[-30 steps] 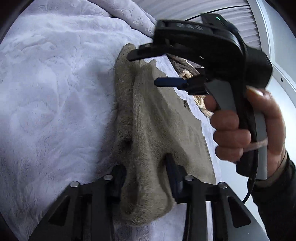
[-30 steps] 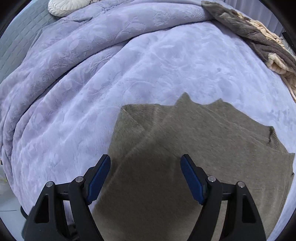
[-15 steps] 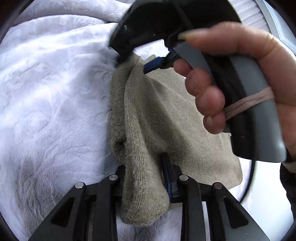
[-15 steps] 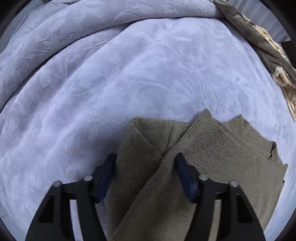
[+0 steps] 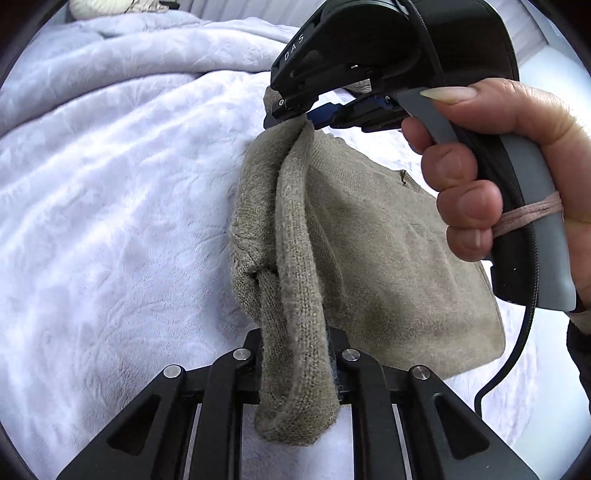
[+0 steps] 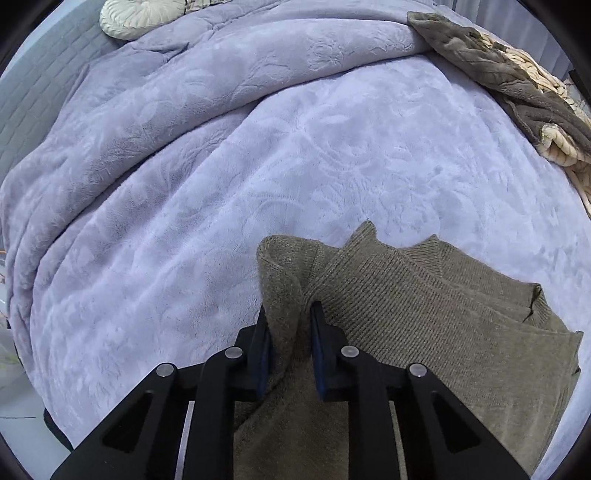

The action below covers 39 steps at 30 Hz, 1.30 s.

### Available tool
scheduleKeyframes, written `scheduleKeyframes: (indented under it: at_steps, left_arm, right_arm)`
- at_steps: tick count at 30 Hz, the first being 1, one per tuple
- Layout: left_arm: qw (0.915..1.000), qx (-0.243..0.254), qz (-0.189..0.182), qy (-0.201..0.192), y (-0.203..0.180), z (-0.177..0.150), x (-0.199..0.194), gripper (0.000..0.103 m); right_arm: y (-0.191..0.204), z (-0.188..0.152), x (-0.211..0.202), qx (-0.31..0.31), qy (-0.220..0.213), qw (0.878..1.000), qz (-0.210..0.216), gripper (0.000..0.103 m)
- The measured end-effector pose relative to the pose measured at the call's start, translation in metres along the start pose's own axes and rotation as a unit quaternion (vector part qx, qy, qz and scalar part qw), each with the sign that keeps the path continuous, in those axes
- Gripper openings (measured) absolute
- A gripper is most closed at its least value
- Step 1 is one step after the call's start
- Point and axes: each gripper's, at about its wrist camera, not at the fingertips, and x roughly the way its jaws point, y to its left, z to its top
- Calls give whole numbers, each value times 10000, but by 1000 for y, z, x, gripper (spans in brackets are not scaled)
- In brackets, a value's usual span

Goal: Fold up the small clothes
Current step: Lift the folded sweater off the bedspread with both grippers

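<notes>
Left wrist view: the left gripper [image 5: 295, 354] holds a bunched fold of the olive knit garment [image 5: 373, 258] — its fingers [image 5: 255, 354] are drawn narrow against the fabric, which hangs out below them. At the far end of the same fold, the right gripper [image 5: 308, 118] pinches the cloth between its blue-padded fingers, so the raised edge runs as a ridge from one gripper to the other. The person's right hand [image 5: 491, 177] wraps the grey handle, a pinkish band around it. The rest of the garment lies flat on the lavender blanket [image 5: 110, 206] covering the bed.

Right wrist view: the right gripper [image 6: 290, 332] is closed narrowly on a lifted pleat of the olive knit garment [image 6: 424, 332]; ribbed layers fan out to the right of the fingers [image 6: 319, 332] and rest on the lavender blanket [image 6: 258, 166]. A round cream cushion [image 6: 142, 16] sits at the upper left, and a brown throw [image 6: 498, 74] over a chunky braided cream blanket [image 6: 561, 147] lies at the upper right — both well apart from the garment.
</notes>
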Motion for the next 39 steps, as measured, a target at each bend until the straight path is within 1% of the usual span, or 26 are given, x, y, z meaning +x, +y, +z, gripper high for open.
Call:
scheduleKeyframes:
  at_steps: [2,3,6,9,15,24,25,29,33,34,39]
  left_arm:
    - [9999,68,97,-3,-15,2,-3,17]
    - [9998,105,153,-9,-32,1,-3,17]
    - [9994,197,301,2,-44,-1,-6,17]
    - [9989,296,372,-14,-56,0,-7,17]
    - [9980,457,437,35,-91,4,-6,17]
    - [9954,740,606,73,-146,-2,10,17]
    - [9951,758,629,68,-143,-1,6,17]
    - [9931,865,782,96,-159,-4,13,17]
    - [9906,1036,884,126,-168,-2,14,17]
    - [9894,1116,922,124,-167,0,12,17]
    - [9820,1510,1125,169,-198,-7,19,17]
  right_arm:
    - [-4,2,-11,-119,-104,9999,37,20]
    - [-4,3,-15,-142,-140,9998,68,20]
    - [-9,8,-28,-107,-263,9993,244,20]
    - [-19,8,-34,35,-380,9981,492,20]
    - [-43,-2,-55,128,-612,9949,793,20]
    - [-88,-19,-84,345,-874,9900,1054,20]
    - [-93,-21,-86,372,-899,9893,1086,20]
    - [-110,-27,-92,367,-955,9883,1133,20]
    - [-125,-34,-103,245,-1076,9869,1176,20]
    - [-130,-36,-107,211,-1115,9865,1177,20]
    - [-160,-50,-122,212,-1274,9835,1262,20]
